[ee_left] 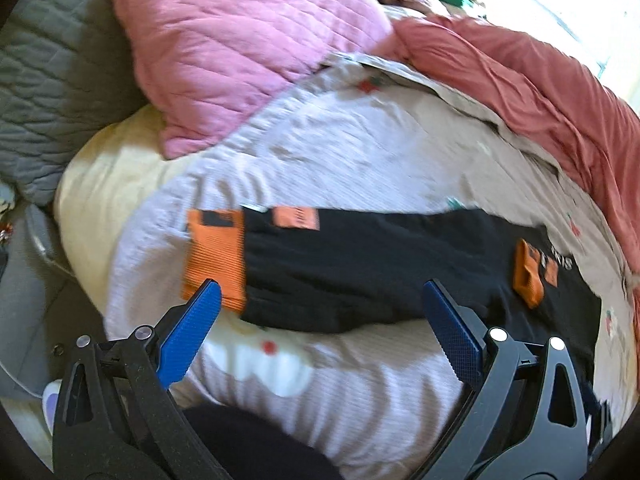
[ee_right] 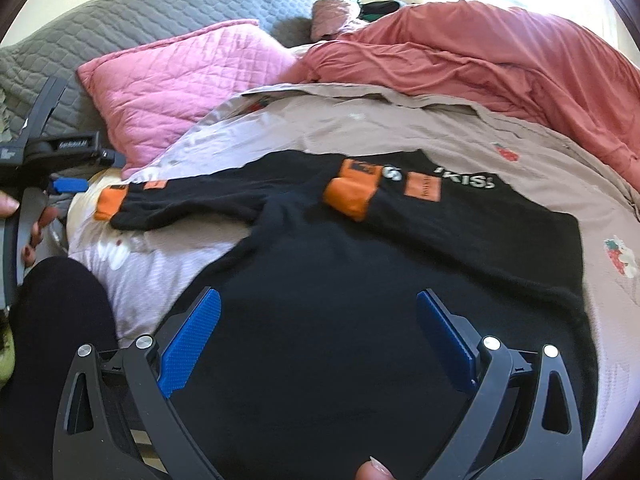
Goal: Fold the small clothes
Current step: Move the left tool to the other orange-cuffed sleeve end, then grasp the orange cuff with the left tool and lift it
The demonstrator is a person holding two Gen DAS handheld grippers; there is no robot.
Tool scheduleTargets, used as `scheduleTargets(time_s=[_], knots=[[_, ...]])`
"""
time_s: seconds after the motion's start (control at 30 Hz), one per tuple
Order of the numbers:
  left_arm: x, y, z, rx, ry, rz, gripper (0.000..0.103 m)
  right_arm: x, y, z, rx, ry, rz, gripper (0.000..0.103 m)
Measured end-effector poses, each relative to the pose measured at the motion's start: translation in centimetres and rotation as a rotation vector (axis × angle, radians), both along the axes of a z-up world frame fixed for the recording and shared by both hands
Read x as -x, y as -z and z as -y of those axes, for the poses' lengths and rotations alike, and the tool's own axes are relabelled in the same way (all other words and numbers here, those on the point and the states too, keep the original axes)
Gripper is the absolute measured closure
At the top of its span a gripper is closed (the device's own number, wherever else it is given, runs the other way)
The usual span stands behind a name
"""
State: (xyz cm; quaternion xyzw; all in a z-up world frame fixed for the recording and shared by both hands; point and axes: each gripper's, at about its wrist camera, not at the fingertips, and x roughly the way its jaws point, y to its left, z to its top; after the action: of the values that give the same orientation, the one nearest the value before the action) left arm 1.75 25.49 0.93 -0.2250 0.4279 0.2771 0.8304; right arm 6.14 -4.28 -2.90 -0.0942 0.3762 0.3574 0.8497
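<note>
Your left tongs [ee_left: 320, 308] are wide open, blue pads [ee_left: 188, 336] spread apart, hovering over the near edge of the black top [ee_left: 360, 272]. Nothing sits between them. Your right tongs [ee_right: 318, 316] are spread just as wide, poised above the body of the top [ee_right: 360, 280], again holding nothing.

The top lies flat on the bed sheet [ee_right: 460, 136], which is pale with strawberry prints. One sleeve [ee_right: 192, 200] stretches out toward your left, ending in an orange cuff [ee_right: 110, 202] near the edge of the bed. The other sleeve is folded across the chest, its orange cuff [ee_right: 350, 196] resting on the black fabric beside white lettering and an orange patch [ee_right: 422, 190].

In the right wrist view you can see your left hand [ee_right: 34, 224] at the far left, wrapped around the handle of the left tool.

Behind the top, a pink pillow [ee_right: 180, 88] leans against a grey quilted cover [ee_right: 120, 24], and a rumpled coral blanket [ee_right: 500, 52] lies along the far side of the bed. A fingertip [ee_right: 370, 472] shows at the bottom edge of the right wrist view.
</note>
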Motion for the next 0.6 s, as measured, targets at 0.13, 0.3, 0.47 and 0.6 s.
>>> scheduleTargets(time_s=[0.13,0.3,0.47,0.6], knots=[[1.9,0.3,-3.3,0.008,-0.085,0.004,0.010,1.1,-0.2,-1.8,0.002,-0.038,-0.011,0.006],[4.1,1.5,-6.7,0.099,-0.176,0.025,0.010,2.7,-0.2,-3.9,0.032,-0.087,0.001,0.006],[4.7,2.4,-8.2,0.181,-0.207,0.084,0.010,3.3,0.2,-4.5,0.081,-0.104,0.032,0.006],[3.8,4.2,-9.1,0.264,-0.215,0.087,0.010,2.5,0.4,-4.1,0.090,-0.082,0.032,0.006]])
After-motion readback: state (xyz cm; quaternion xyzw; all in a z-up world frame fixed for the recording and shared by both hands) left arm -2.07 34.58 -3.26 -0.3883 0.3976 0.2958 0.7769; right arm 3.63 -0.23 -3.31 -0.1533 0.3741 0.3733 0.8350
